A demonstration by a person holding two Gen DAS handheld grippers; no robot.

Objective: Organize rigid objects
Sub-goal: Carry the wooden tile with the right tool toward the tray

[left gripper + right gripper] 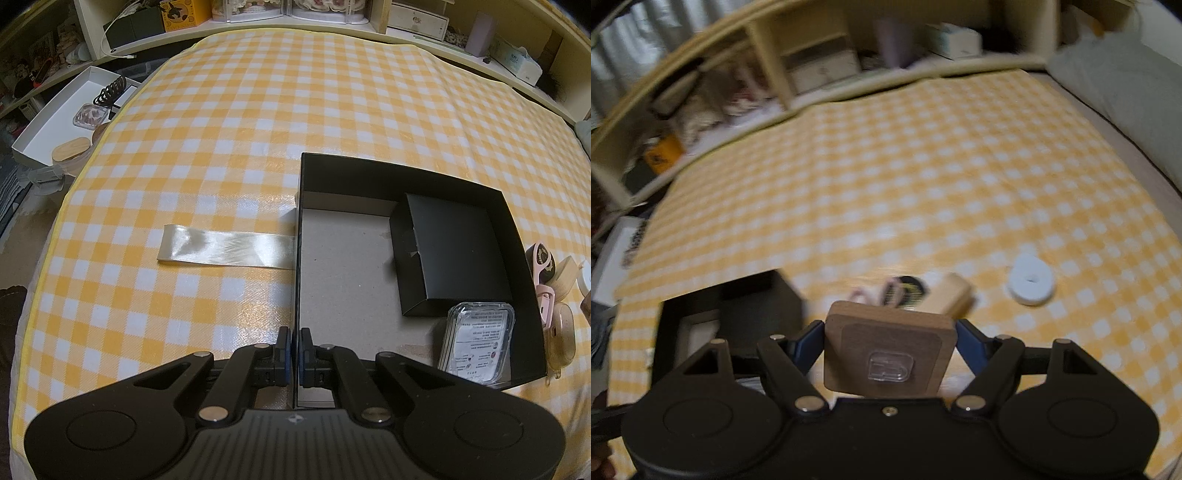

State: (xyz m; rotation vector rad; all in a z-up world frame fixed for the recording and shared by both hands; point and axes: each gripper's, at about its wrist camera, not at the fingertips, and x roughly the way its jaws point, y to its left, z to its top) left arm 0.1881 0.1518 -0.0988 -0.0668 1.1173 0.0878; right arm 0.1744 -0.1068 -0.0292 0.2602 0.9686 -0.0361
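Note:
My left gripper (294,341) is shut on the left wall of the open black box (297,229), which sits on the yellow checked cloth. Inside the box lie a smaller black box (458,254) and a clear plastic case (476,343). My right gripper (890,332) is shut on a square wooden block (886,354) with a clear clip on its face, held above the cloth to the right of the black box (701,317). The right wrist view is blurred. Beyond the block lie a white disc (1030,280), a wooden piece (955,293) and a pink item (886,291).
A cream ribbon (225,251) lies flat left of the box. Pink and wooden items (554,291) lie right of the box. A white tray (62,114) with small objects sits off the cloth's left edge. Shelves (295,11) line the far side.

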